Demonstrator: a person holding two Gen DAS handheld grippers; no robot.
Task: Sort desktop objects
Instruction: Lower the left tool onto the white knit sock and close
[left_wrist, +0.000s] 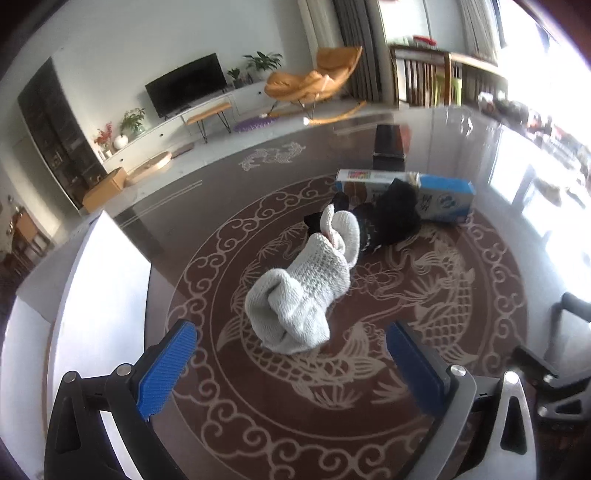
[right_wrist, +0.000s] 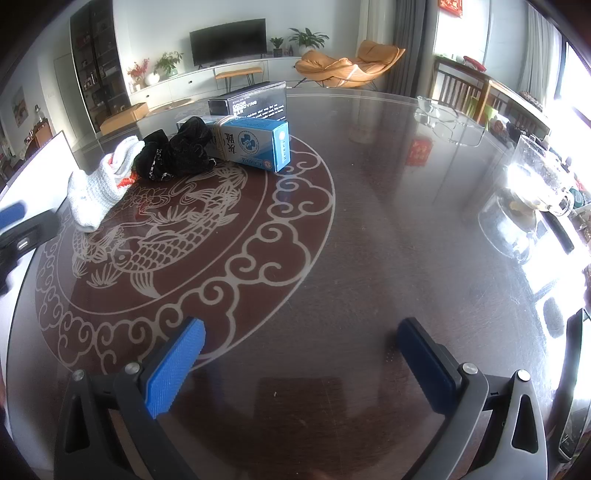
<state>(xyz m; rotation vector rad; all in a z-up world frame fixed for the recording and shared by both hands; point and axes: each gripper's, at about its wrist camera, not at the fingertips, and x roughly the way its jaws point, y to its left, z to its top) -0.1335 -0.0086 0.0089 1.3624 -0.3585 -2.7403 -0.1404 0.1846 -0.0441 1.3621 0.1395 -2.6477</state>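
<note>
A white knitted garment (left_wrist: 306, 291) lies crumpled on the round patterned table (left_wrist: 369, 424), just ahead of my left gripper (left_wrist: 291, 354), which is open and empty. Behind it lies a black knitted garment (left_wrist: 388, 218), against a blue-and-white box (left_wrist: 439, 199). A dark box (left_wrist: 388, 147) stands farther back. In the right wrist view the white garment (right_wrist: 98, 188), black garment (right_wrist: 177, 151), blue box (right_wrist: 255, 142) and dark box (right_wrist: 255, 101) sit far left of my right gripper (right_wrist: 301, 350), open over bare table.
A white board or box (left_wrist: 96, 280) stands at the table's left edge. Glass jars (right_wrist: 524, 214) and a pair of glasses (right_wrist: 450, 122) sit at the right side of the table (right_wrist: 406, 240). Part of the left gripper (right_wrist: 22, 229) shows at the left edge.
</note>
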